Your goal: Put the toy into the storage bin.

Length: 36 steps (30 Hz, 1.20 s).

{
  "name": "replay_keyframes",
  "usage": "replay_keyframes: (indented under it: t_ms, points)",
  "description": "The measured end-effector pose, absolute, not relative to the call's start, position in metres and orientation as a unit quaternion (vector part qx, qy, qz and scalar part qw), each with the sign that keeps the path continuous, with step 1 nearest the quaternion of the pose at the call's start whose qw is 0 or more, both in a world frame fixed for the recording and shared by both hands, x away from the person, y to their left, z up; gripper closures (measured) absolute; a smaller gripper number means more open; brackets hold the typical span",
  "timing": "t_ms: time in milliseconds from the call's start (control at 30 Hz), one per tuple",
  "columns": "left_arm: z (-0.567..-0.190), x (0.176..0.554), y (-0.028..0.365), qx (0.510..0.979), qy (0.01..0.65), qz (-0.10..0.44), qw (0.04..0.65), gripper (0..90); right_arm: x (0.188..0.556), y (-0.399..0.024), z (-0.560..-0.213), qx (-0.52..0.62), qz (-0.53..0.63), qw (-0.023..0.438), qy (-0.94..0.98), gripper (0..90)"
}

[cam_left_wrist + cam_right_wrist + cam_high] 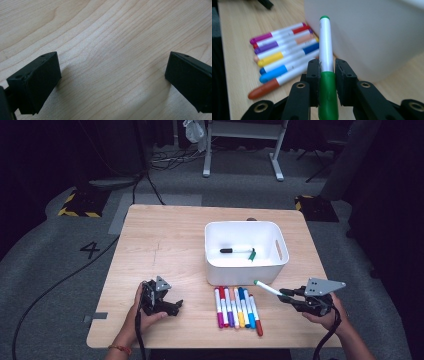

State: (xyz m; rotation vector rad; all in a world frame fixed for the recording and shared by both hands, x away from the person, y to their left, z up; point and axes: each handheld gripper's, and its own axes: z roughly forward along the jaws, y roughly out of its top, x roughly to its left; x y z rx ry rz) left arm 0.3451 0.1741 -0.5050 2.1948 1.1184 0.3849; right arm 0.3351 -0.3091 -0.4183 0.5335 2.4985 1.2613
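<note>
My right gripper (286,294) (327,70) is shut on a green-capped white marker (267,288) (326,50), held off the table with its tip toward the white bin (215,265) (372,32). A row of several coloured markers (237,306) (284,60) lies on the wooden table (165,240) in front of the bin. Inside the bin lie a black-capped marker (235,250) and a green marker (252,254). My left gripper (172,306) (112,75) rests low over bare wood at the front left, jaws open with nothing between them.
The bin stands right of the table's centre, with cut-out handles. Beyond the table are a dark floor with cables (65,280), yellow-black floor plates (80,202) and a white desk frame (240,150). The table's left half is bare wood.
</note>
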Motion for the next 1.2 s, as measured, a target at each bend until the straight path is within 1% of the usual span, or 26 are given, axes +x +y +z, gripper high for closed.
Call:
replay_keyframes:
  t_ms: [267, 333, 433, 600, 667, 800, 867, 1000, 1200]
  points:
    - [-0.505, 0.345, 0.174, 0.834, 0.425, 0.146, 0.319, 0.3, 0.349, -0.297, -0.365, 0.134, 0.455, 0.178, 0.862, 75.1]
    - [-0.505, 0.345, 0.174, 0.835, 0.425, 0.146, 0.318, 0.3, 0.356, -0.293, -0.354, 0.125, 0.455, 0.179, 0.863, 75.1]
    - [-0.505, 0.345, 0.174, 0.835, 0.425, 0.146, 0.318, 0.3, 0.369, -0.286, -0.339, 0.115, 0.445, 0.187, 0.868, 75.1]
    - [-0.505, 0.345, 0.174, 0.835, 0.425, 0.146, 0.318, 0.3, 0.387, -0.271, -0.324, 0.097, 0.437, 0.187, 0.875, 75.1]
    - [-0.505, 0.345, 0.174, 0.835, 0.425, 0.146, 0.318, 0.3, 0.395, -0.266, -0.32, 0.095, 0.43, 0.188, 0.878, 75.0]
    - [-0.505, 0.345, 0.174, 0.835, 0.425, 0.146, 0.318, 0.3, 0.417, -0.255, -0.318, 0.094, 0.422, 0.174, 0.885, 75.0]
    - [-0.505, 0.345, 0.174, 0.835, 0.425, 0.146, 0.318, 0.3, 0.427, -0.247, -0.321, 0.095, 0.401, 0.176, 0.894, 75.0]
    - [-0.505, 0.345, 0.174, 0.835, 0.425, 0.145, 0.318, 0.3, 0.445, -0.237, -0.329, 0.095, 0.379, 0.163, 0.906, 75.0]
    - [-0.505, 0.345, 0.174, 0.835, 0.425, 0.146, 0.318, 0.3, 0.46, -0.226, -0.34, 0.09, 0.358, 0.141, 0.919, 75.0]
